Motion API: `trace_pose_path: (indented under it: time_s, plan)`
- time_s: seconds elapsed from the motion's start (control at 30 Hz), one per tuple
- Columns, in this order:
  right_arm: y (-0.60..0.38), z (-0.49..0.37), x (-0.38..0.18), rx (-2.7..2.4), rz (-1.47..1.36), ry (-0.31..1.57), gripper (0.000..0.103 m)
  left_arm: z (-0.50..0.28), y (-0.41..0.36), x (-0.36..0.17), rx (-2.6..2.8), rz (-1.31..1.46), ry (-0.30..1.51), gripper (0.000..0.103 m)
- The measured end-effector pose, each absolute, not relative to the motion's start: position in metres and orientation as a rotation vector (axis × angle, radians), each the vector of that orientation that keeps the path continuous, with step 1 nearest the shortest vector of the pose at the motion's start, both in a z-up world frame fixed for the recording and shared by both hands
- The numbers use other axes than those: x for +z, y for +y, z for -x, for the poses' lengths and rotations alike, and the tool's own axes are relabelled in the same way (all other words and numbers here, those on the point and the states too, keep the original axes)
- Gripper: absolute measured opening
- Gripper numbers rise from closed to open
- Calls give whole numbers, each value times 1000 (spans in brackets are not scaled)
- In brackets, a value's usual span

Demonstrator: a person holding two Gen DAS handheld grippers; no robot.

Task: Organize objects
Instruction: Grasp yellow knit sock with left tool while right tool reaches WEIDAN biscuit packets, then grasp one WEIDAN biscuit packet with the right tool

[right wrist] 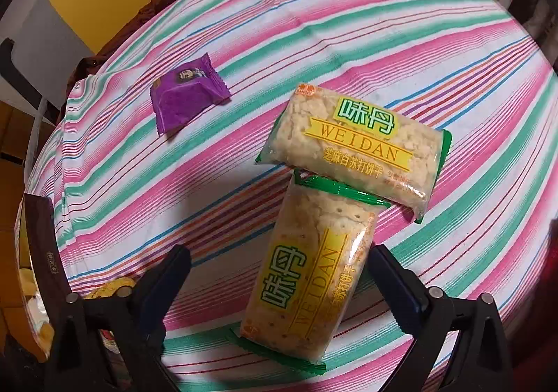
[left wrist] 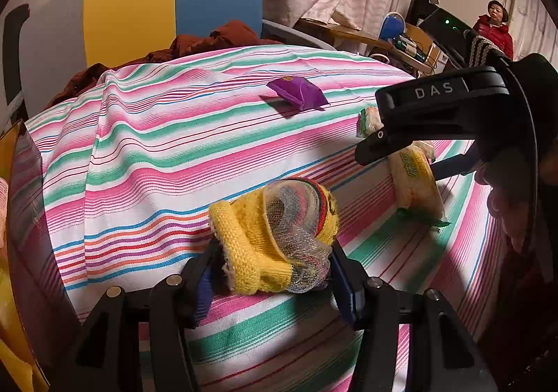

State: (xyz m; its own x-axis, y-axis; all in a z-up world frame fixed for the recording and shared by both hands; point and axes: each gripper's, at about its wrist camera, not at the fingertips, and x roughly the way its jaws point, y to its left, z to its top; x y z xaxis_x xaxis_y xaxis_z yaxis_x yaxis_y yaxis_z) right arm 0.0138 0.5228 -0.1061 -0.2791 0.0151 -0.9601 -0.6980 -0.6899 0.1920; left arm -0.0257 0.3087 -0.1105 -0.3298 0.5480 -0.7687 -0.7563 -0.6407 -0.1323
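Left hand-held gripper (left wrist: 275, 273): clamped on one yellow knitted bundle (left wrist: 265, 245) wrapped in clear mesh, held just above the worktop (left wrist: 139, 155) near its front edge. Long axis of bundle across the jaws, left to right; open mesh mouth facing up and away from the camera.

Right hand-held gripper (right wrist: 279, 273): jaws spread wide, either side of the near cracker pack (right wrist: 307, 273), no contact seen. Also visible in left view (left wrist: 380, 144), hovering over the packs.

Cracker packs counted: two, both lying flat on the striped cloth. Near pack: long axis running away from the right camera, leaning slightly right, far green seal resting on the far pack (right wrist: 355, 144). Far pack: long axis crosswise, sloping down to the right, roughly at right angles to the near one.

Purple sachet (right wrist: 188, 92): one, flat on the cloth, left of the packs and well apart.

Knitted bundles counted: one.
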Motion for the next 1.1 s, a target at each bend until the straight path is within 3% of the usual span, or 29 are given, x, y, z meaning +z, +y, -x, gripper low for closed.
trace_pose_path:
  time_s: [0.07,0.13,0.67,0.93,1.1]
  plan:
    - [519,-13,-104,2013,1509,761,79,26,308,-111,2030,1045,314,58]
    - [516,-12,-100,2018,1499,689,49,26,308,-111,2030,1043,314,58]
    - [494,0,-79,2267,1436,743,49,22,309,-111,2047,1023,347,58]
    - [466,8,-67,2432,1439,603,48,25,303,-108,2062,1038,311,49]
    - [454,13,-67,2488,1462,554,49,14,299,-98,2053,1034,306,49]
